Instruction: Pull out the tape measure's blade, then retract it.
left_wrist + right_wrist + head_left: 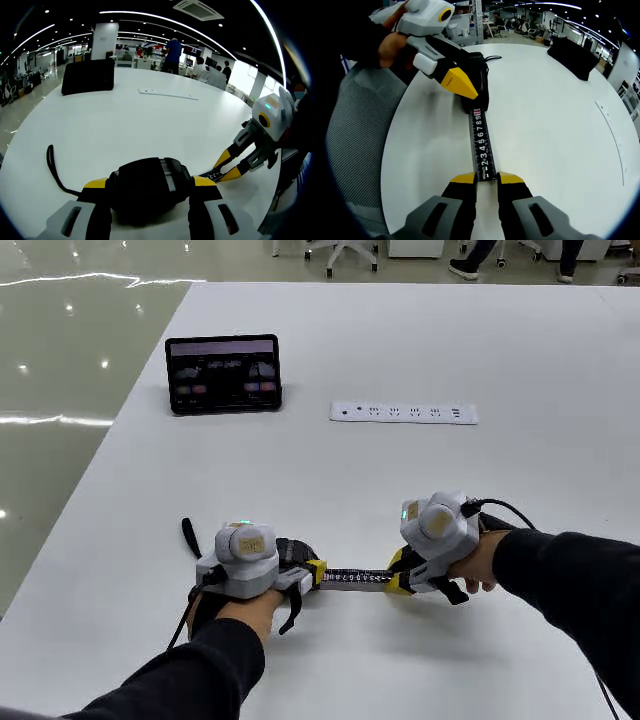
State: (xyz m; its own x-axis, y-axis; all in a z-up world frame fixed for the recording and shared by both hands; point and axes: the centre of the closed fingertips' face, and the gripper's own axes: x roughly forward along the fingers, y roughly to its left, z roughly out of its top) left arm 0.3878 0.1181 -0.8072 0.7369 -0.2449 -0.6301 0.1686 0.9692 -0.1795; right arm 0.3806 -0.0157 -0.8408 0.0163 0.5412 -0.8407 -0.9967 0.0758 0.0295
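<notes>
Head view: near the counter's [420,335] near edge, the left gripper [303,567] has its fingers closed around the black tape measure case [290,550]. The right gripper [398,575] pinches the end of the blade [355,578], which runs flat between them. A tablet [223,373] and a power strip [403,412] sit well apart on the far side, with bare counter between. The counter's left edge borders shiny floor [60,360]. Left gripper view: the yellow-tipped fingers [95,183] clasp the case on both sides, and a black strap [52,167] curls on the counter to its left. The right gripper comes in from the right. Right gripper view: the fingers [463,178] stand almost together on the blade's tip, with its numbered face leading away to the case. A mesh chair [360,150] stands just past the counter's edge.
</notes>
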